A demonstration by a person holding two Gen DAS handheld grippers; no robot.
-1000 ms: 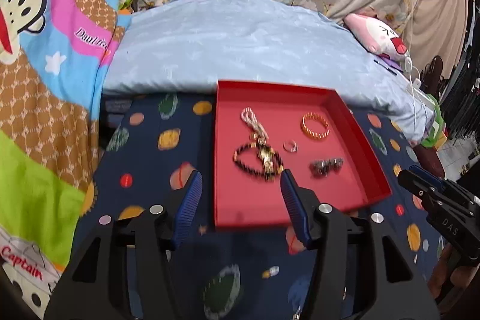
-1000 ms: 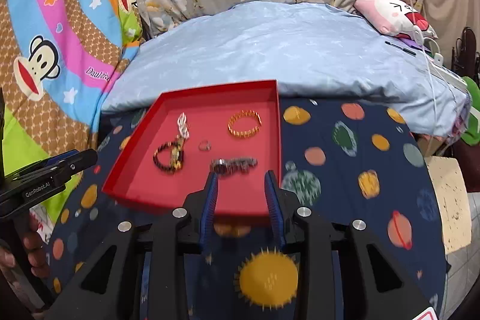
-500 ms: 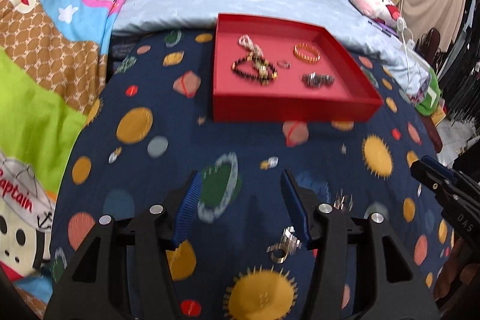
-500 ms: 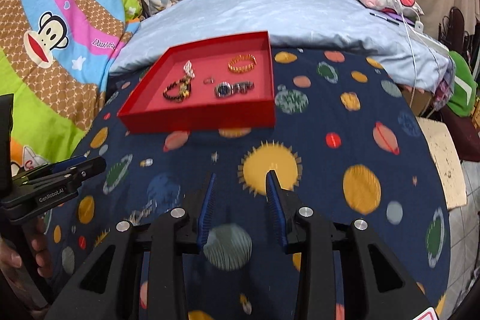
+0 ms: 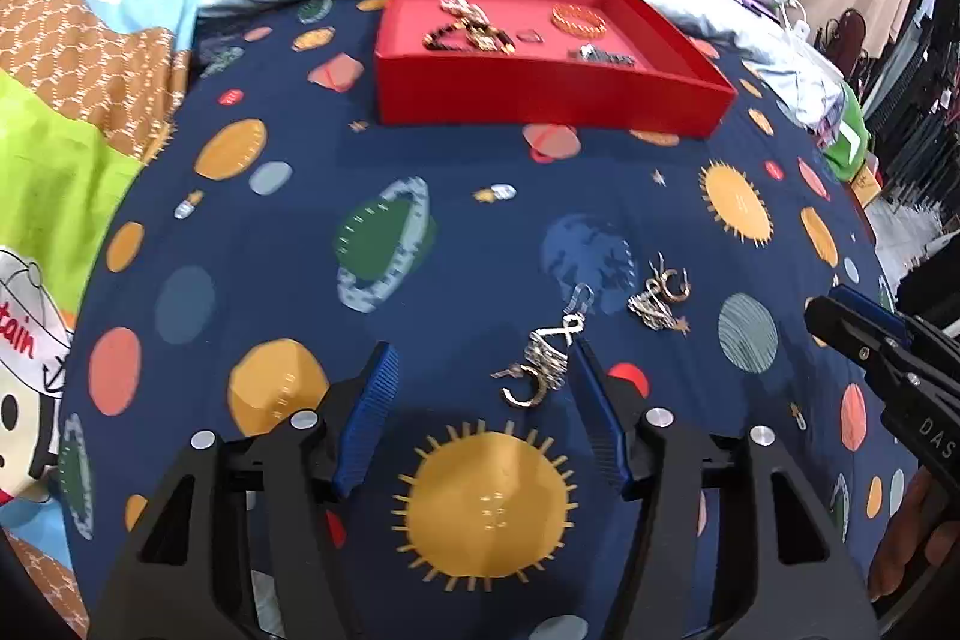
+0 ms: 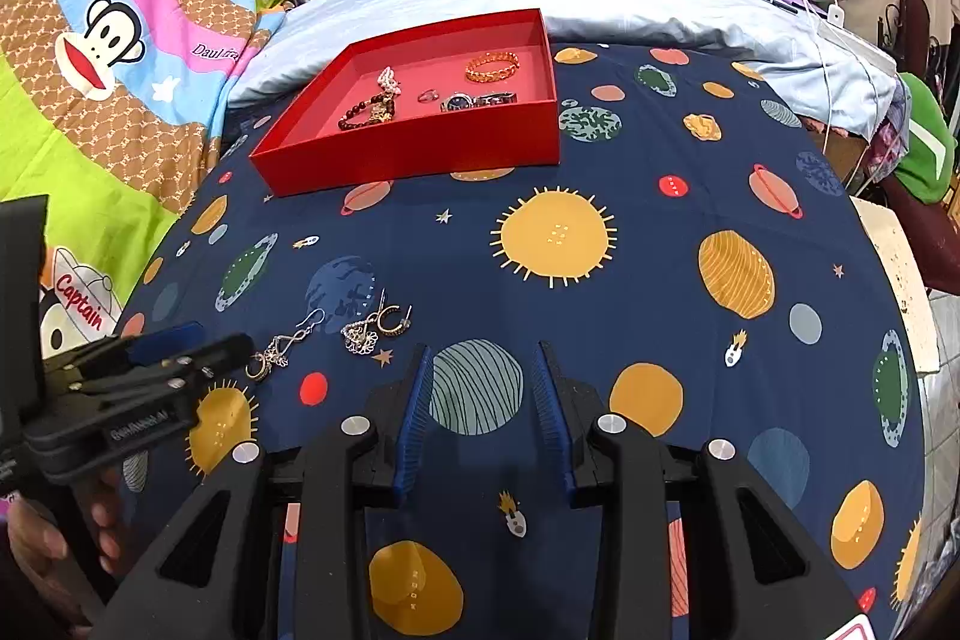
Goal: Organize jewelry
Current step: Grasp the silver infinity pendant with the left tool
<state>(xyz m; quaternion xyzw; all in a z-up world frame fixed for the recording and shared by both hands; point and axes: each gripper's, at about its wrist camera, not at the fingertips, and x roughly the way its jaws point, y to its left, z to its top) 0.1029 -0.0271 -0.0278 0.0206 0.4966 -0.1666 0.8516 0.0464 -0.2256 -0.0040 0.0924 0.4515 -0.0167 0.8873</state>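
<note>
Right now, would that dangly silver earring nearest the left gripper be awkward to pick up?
Probably. The silver earring looks thin and jointed, so it would likely dangle limply. Lying flat on the soft bedspread, it may slide or sink from the left gripper.

Two earrings (image 5: 543, 361) lie on the bedspread (image 5: 456, 232) before the tray (image 5: 540, 91).

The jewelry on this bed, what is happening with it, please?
A person holds a gripper in each hand and sorts jewelry into a red tray. It already holds bracelets, a ring and a watch. Two earrings lie on the planet-print sheet. The left gripper is open beside the nearer one. The right gripper is open, holding nothing.
</note>
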